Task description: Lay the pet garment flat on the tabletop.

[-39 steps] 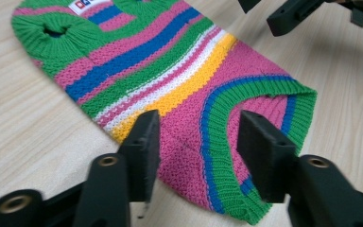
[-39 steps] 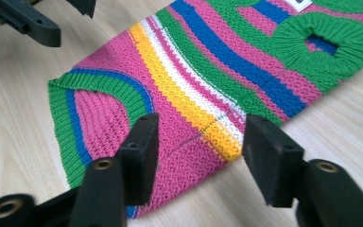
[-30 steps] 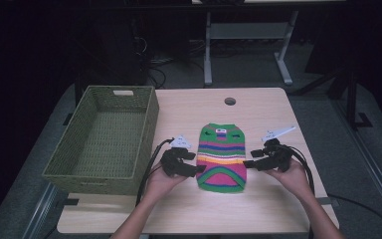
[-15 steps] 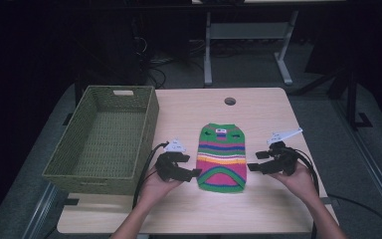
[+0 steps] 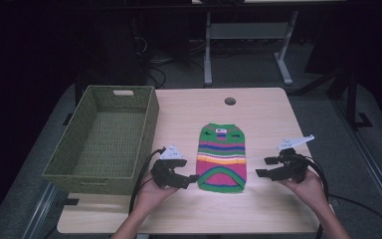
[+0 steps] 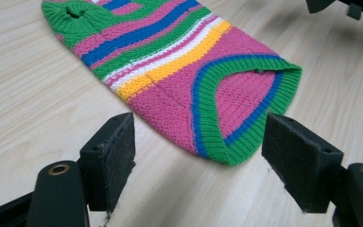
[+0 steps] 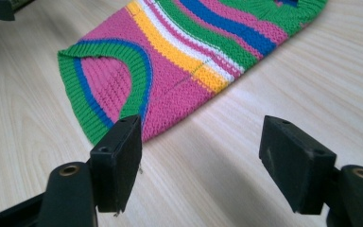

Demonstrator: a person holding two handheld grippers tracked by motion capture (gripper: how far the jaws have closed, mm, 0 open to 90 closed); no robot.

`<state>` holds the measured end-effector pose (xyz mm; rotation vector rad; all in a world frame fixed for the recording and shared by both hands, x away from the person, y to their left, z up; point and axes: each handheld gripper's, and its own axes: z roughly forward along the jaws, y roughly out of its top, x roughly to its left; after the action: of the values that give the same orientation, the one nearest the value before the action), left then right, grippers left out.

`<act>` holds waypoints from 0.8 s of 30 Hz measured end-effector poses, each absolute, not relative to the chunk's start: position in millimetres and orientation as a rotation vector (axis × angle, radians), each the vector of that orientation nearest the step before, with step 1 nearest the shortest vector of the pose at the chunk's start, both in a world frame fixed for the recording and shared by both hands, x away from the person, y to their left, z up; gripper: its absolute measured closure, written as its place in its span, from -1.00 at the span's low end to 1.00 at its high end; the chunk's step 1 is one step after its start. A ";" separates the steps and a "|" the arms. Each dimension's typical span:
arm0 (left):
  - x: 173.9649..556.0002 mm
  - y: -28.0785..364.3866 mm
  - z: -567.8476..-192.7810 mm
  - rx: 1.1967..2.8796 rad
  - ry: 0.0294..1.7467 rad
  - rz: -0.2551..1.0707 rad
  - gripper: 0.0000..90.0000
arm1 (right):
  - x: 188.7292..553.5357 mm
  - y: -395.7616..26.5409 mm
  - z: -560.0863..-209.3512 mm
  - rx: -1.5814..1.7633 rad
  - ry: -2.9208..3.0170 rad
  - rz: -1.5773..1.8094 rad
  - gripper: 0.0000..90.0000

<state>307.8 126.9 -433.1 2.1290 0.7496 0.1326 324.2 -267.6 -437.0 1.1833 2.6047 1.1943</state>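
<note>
Knitted wool or acrylic, by the look of the ribbing: the small striped sweater (image 5: pixel 222 158) lies flat on the table (image 5: pixel 258 114), just right of the green woven basket (image 5: pixel 104 139), neck end pointing away from me and the green-edged hem (image 6: pixel 246 142) nearest me. I judge it light, soft and floppy; it will sag and fold wherever I lift it, and the knit should give my pads good friction, not slip. The doubled ribbed hem and its two near corners look like the firmest places to pinch, one corner for each tong, so the body hangs evenly.

A small white label (image 5: pixel 222 131) sits by the collar, on the far side from the basket's near end, but any writing on it is too small for me to read. I see no other brand or lettering.

My left gripper (image 6: pixel 198 156) stands spread wide, empty, its jaws either side of the hem's corner, between sweater and basket. My right gripper (image 7: pixel 201 158) is likewise spread and empty, just off the sweater's other near corner, on the side away from the basket.
</note>
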 end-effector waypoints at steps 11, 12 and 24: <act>296.8 134.9 -437.1 2.139 0.751 0.130 -0.45 | 311.6 -280.3 -441.5 1.193 2.587 1.202 -0.34; 295.3 134.9 -437.4 2.140 0.757 0.126 -0.45 | 310.7 -281.0 -441.7 1.204 2.592 1.194 -0.35; 280.6 140.1 -435.8 2.126 0.738 0.152 -0.45 | 296.2 -298.2 -447.1 1.215 2.543 1.233 -0.34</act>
<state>280.6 140.1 -435.8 2.1260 0.7379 0.1525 296.2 -298.2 -447.1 1.2155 2.5429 1.2329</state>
